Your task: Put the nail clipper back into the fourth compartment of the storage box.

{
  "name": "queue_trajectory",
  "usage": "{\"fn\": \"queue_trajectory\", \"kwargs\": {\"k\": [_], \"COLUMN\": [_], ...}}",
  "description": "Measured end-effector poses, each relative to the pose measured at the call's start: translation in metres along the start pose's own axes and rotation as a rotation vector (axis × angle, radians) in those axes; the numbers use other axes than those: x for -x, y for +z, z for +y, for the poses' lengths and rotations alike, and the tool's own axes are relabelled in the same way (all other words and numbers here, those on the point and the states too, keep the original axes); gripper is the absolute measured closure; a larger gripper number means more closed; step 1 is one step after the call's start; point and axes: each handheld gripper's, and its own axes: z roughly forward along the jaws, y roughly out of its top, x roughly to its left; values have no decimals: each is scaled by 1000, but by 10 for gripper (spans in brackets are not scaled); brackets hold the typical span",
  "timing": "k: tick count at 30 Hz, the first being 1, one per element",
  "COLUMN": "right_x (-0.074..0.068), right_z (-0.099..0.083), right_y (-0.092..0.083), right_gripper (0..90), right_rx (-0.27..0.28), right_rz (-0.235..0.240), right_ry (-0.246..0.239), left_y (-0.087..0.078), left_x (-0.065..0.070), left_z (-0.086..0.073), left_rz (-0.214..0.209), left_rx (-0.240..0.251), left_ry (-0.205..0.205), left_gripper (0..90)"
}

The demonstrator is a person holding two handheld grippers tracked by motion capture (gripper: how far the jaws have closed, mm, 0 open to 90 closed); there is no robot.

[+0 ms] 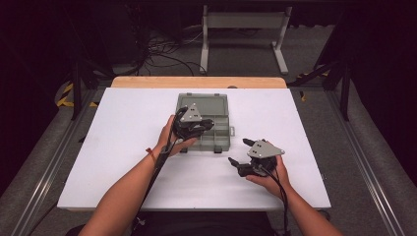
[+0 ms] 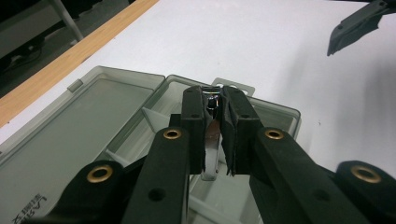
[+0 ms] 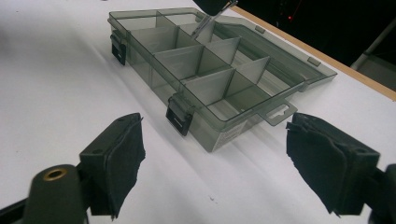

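The white table [image 1: 123,147] gives me plenty of bare surface on every side of the grey compartment box [image 1: 216,135]: wide open to my left, a clear strip toward me, and free space to the right where my right hand waits. A wooden edge [image 1: 196,82] runs along the far side of the table, and beyond it lie grey floor, a tangle of cables and a white metal frame [image 1: 243,29]. Metal rails flank the table left and right; the room behind is dark.

The box sits near the middle of the far half, its lid [image 2: 70,135] laid flat open toward the wooden edge, the dividers [image 3: 212,58] standing upright and the two dark latches [image 3: 180,119] facing my right gripper.

My left gripper [image 2: 214,135] hangs over the box, jaws drawn almost together and clamped on a small shiny metal piece [image 2: 211,140], which looks like a nail clipper. It stands upright between the pads above the compartments; I cannot tell which one lies under it.

My right gripper [image 3: 215,172] rests low near the table's near right part, just beside the box's front corner, jaws spread wide with nothing between them.
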Motion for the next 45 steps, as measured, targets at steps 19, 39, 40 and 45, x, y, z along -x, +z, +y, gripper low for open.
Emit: {"fn": "queue_trajectory", "kwargs": {"k": [19, 39, 40, 45], "right_x": [1, 1, 1, 1], "right_z": [-1, -2, -2, -2], "right_y": [-1, -1, -1, -1], "right_gripper": [188, 188, 188, 188], "right_rx": [-3, -3, -3, -5], "right_rz": [0, 0, 1, 3], "right_ry": [4, 3, 2, 2], "left_y": [24, 49, 49, 54], "left_x": [-7, -12, -12, -14], "left_z": [15, 20, 20, 20], "left_rz": [-3, 1, 1, 4], "left_rx": [-2, -18, -18, -31], "left_ry": [-13, -28, -28, -32], "left_gripper": [807, 807, 807, 807]}}
